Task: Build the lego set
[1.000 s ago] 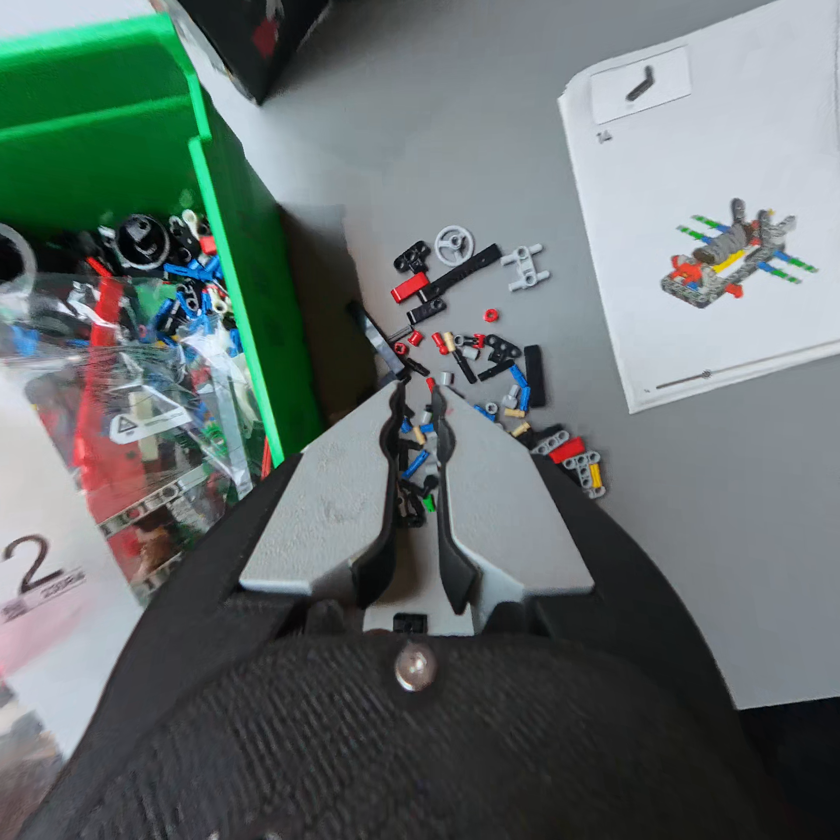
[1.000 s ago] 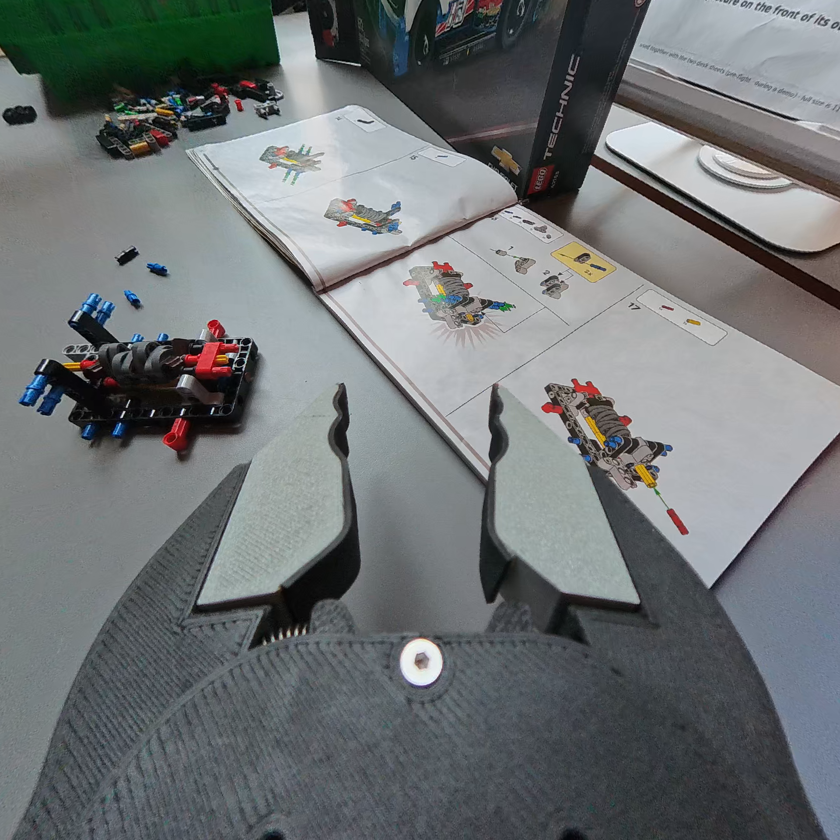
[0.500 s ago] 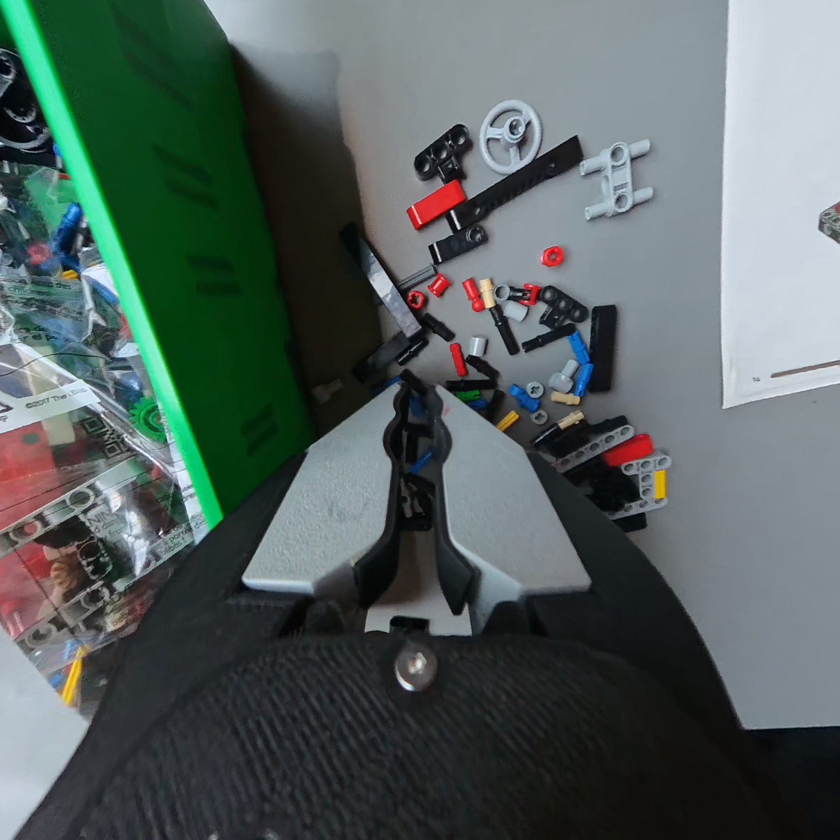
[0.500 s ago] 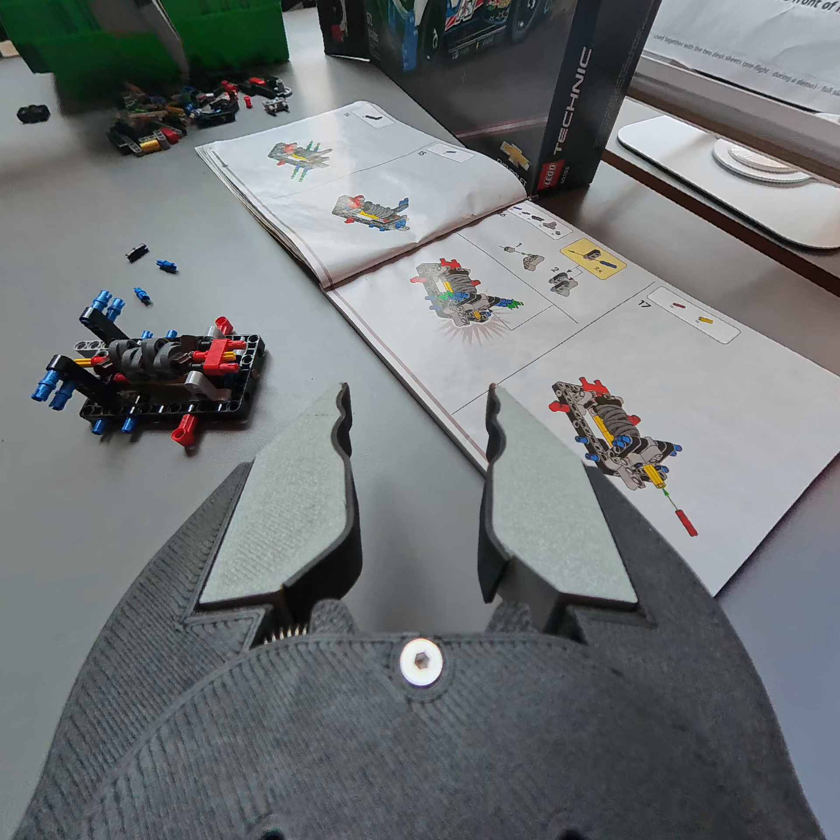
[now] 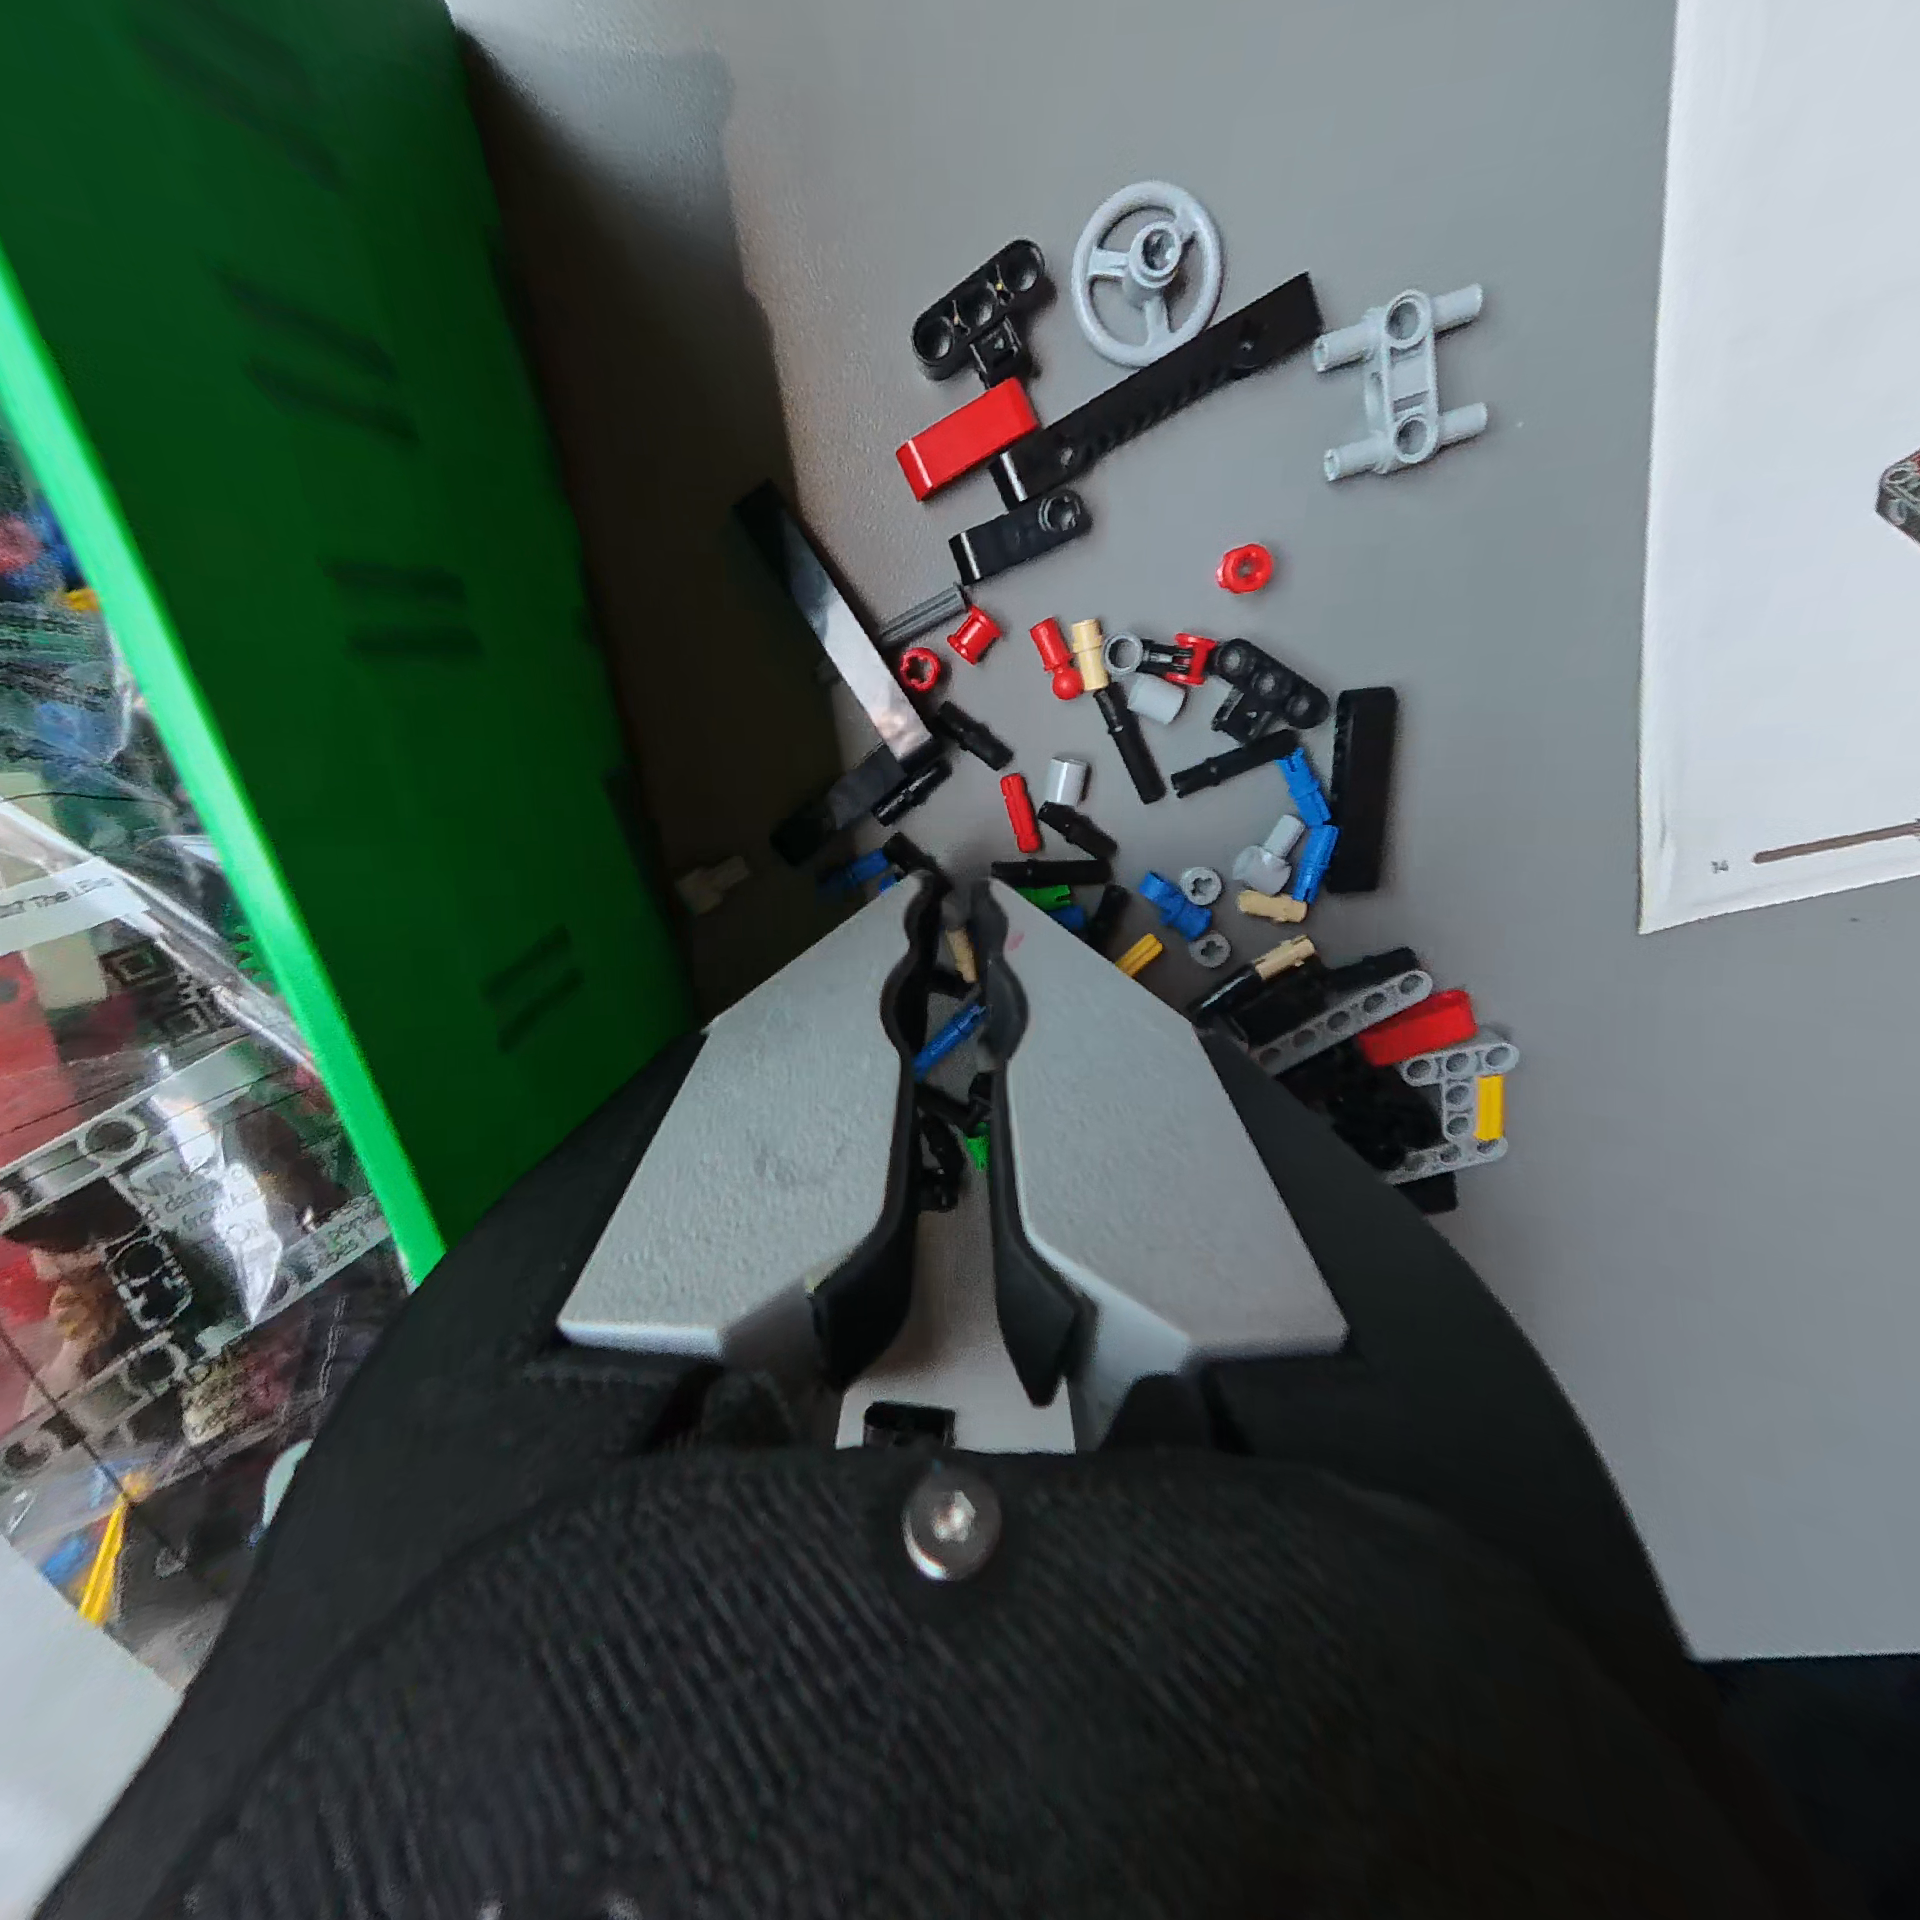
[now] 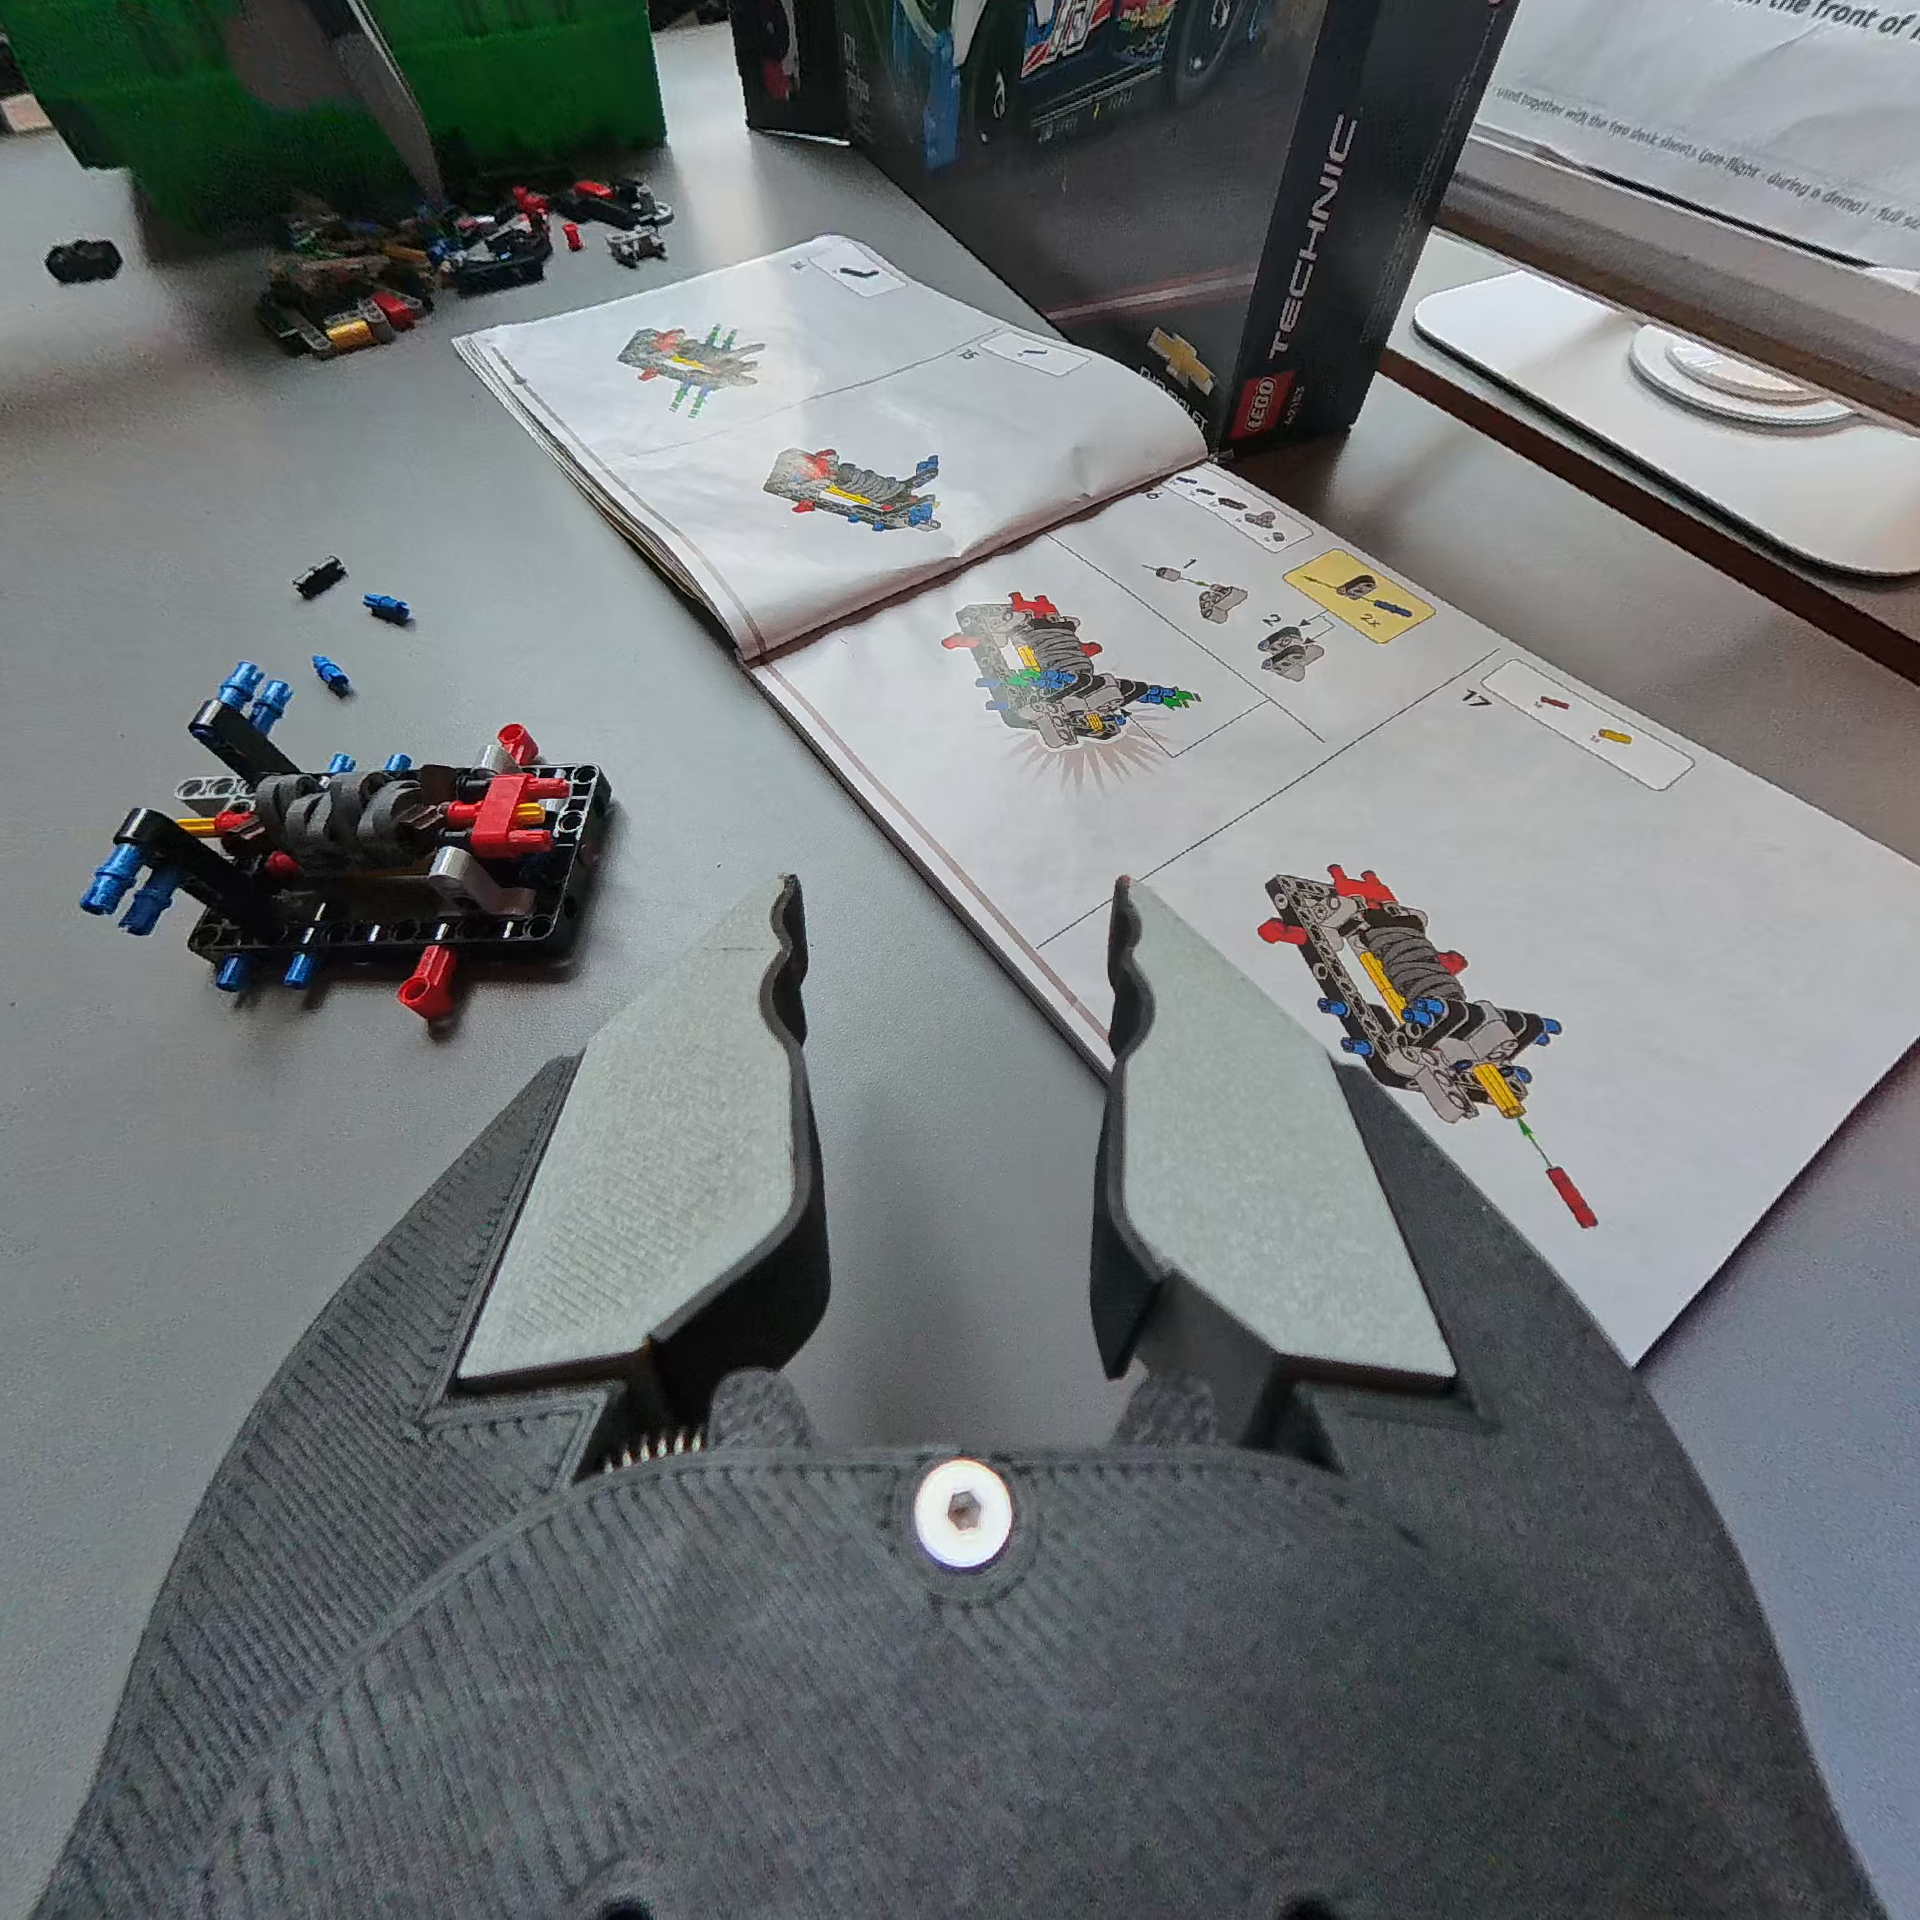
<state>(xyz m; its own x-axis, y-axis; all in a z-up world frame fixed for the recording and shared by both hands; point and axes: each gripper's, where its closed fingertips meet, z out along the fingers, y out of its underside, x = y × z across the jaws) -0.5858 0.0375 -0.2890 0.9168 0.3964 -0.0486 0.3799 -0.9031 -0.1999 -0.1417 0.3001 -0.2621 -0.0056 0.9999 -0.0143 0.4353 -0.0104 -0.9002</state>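
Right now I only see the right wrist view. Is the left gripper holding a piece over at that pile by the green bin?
Observer: I cannot tell. The left gripper has its fingers almost closed at the tips, pointed at the near edge of the loose pieces.
Operator: Any wheel-shaped part in that pile?
Observer: Yes, a grey steering wheel lies at the pile's far edge, right beside a long black beam.
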